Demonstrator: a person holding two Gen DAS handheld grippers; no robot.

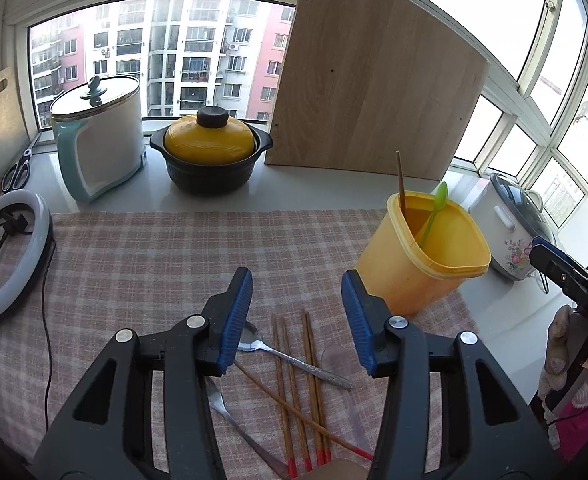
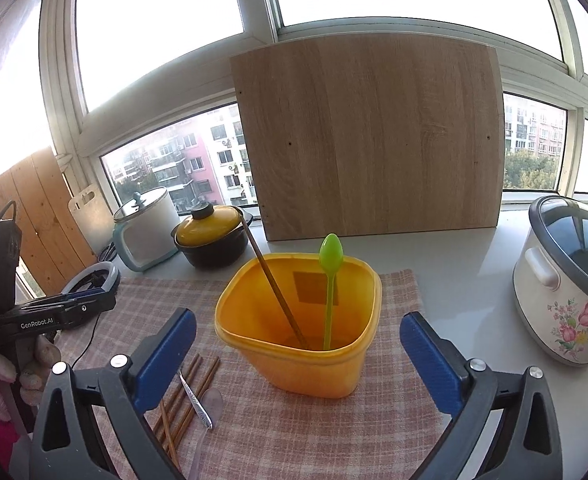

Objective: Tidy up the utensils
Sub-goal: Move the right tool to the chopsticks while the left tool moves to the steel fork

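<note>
A yellow tub (image 1: pixel 426 264) (image 2: pixel 294 360) stands on the checked cloth (image 1: pixel 153 264). Inside it lean a green plastic spoon (image 2: pixel 331 256) and one brown chopstick (image 2: pixel 271 284). On the cloth in front lie several red-tipped chopsticks (image 1: pixel 285 380) (image 2: pixel 181 404), a metal spoon (image 1: pixel 294 358), a second metal utensil (image 1: pixel 221 404) and a clear plastic spoon (image 1: pixel 346 380). My left gripper (image 1: pixel 297 288) hovers open above that pile, holding nothing. The right gripper (image 2: pixel 298 320) is wide open just before the tub, its pads clear of the walls.
Along the window ledge stand a white-and-teal pot (image 1: pixel 97 140), a black casserole with a yellow lid (image 1: pixel 209 152) and a leaning wooden board (image 1: pixel 374 80). A flowered rice cooker (image 2: pixel 566 280) sits right of the cloth; a ring light (image 1: pixel 9 252) and scissors (image 1: pixel 15 172) lie left.
</note>
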